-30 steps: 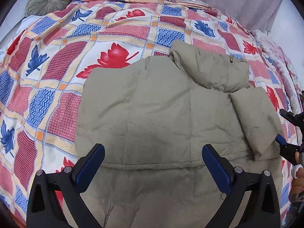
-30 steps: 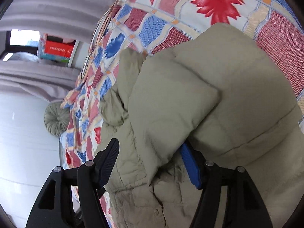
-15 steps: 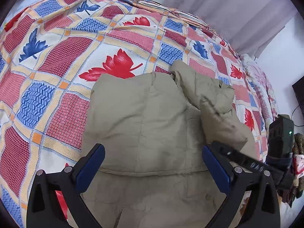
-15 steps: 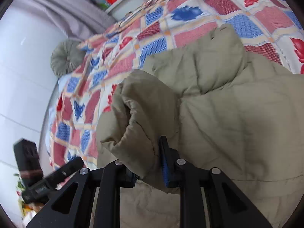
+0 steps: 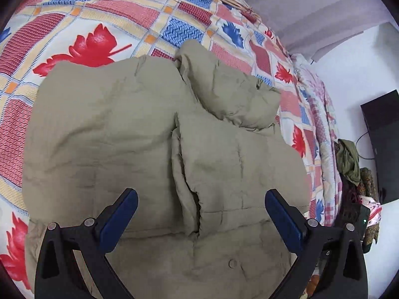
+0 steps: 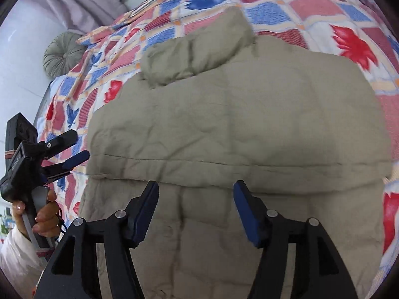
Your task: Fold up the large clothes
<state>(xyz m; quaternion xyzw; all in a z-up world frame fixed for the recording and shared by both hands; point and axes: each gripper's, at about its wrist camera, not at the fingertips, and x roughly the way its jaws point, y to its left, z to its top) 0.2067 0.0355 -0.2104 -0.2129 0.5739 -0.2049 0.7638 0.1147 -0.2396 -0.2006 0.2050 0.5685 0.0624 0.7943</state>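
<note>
- Khaki padded jacket [image 5: 107, 134] is laid flat on the bed [image 5: 74, 17], collar [image 5: 232, 92] at the far end, hem toward the grippers.
- One sleeve [image 5: 237, 159] is seen folded in over the body; its edge forms a ridge near the centre line.
- Left gripper [image 5: 200, 214] is held wide open above the lower body, nothing gripped.
- Right gripper [image 6: 195, 206] is also open and empty, hovering over the hem area.
- Likely step: the opposite side is to be folded in. The outer edge should be pinched at the seam, lifted low and laid across in one sweep so the padding is not bunched.
- Bed margin is seen on both sides of the jacket; the right side edge [image 5: 321, 134] drops off close by, with clutter [image 5: 349, 159] beyond it.
- A cushion [image 6: 63, 53] lies well apart at the head end.
</note>
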